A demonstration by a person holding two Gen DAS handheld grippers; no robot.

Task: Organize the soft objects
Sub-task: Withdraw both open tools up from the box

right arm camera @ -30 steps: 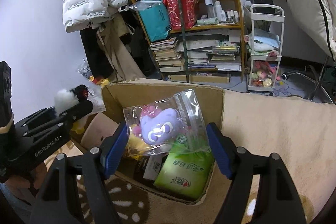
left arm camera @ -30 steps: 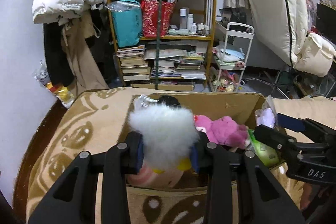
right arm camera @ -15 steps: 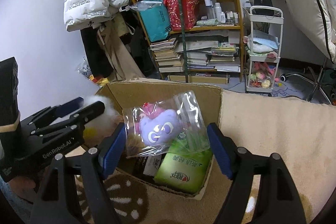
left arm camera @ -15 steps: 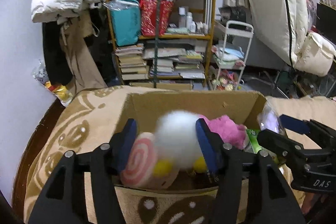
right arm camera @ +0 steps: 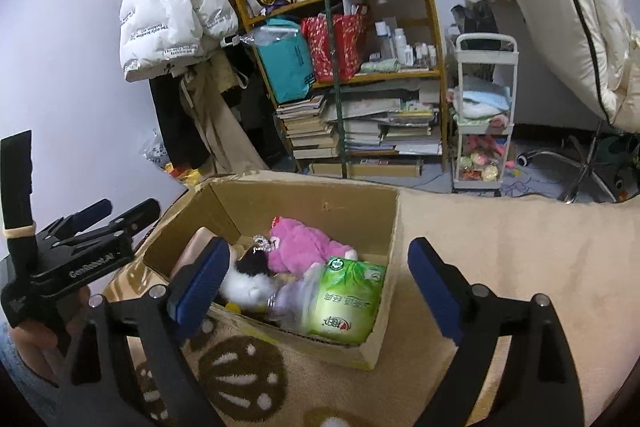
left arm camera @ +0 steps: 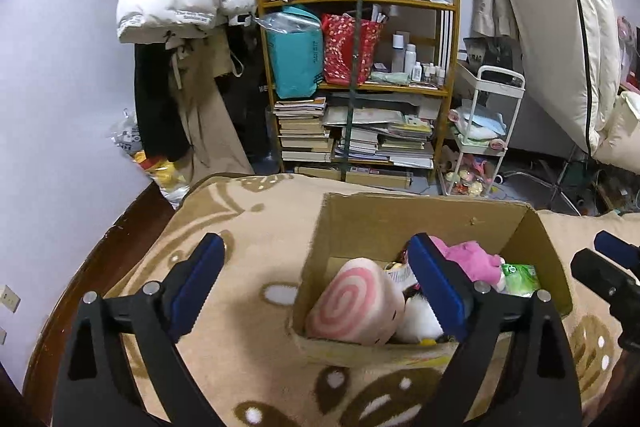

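Both tools gape wide and empty: left tool (left arm camera: 316, 285) at the box's (left arm camera: 420, 217) near-left corner, right tool (right arm camera: 314, 287) over its near-right side.

Both wrist views look down closely into the shared cardboard box (left arm camera: 420, 223), facing the bookshelf (right arm camera: 360, 75).

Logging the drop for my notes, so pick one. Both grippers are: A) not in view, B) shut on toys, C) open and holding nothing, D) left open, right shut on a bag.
C: the left gripper and right gripper both have their fingers spread wide with nothing between them, and the pink plush and white plush lie in the box.
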